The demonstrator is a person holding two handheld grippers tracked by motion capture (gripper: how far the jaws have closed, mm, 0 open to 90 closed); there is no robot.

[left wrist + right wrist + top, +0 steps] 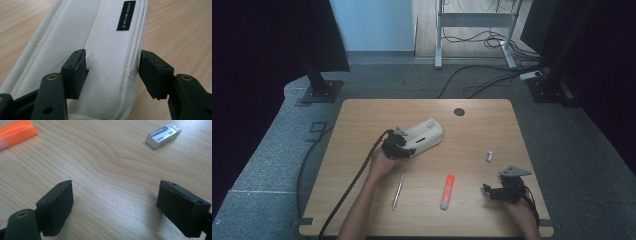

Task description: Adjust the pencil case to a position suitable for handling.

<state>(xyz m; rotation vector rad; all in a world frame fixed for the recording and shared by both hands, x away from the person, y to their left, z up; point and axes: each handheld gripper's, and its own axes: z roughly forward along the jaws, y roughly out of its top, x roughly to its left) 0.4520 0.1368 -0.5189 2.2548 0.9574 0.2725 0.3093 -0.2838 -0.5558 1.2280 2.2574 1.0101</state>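
A white fabric pencil pouch (427, 132) lies slantwise at the table's middle; in the left gripper view the pouch (105, 37) shows a small black label. My left gripper (407, 144) (113, 66) is at its near end. One jaw sits over the pouch's top and the other beside its seamed edge, which is slightly creased; I see no firm pinch. My right gripper (487, 190) (115, 200) rests at the front right, open over bare wood with nothing between its jaws.
A silver pen (398, 190) and an orange highlighter (447, 191) (15, 132) lie near the front edge. A small white eraser (489, 156) (163, 135) sits right of centre. A dark cable hole (459, 111) marks the wooden table (362, 125) at the back.
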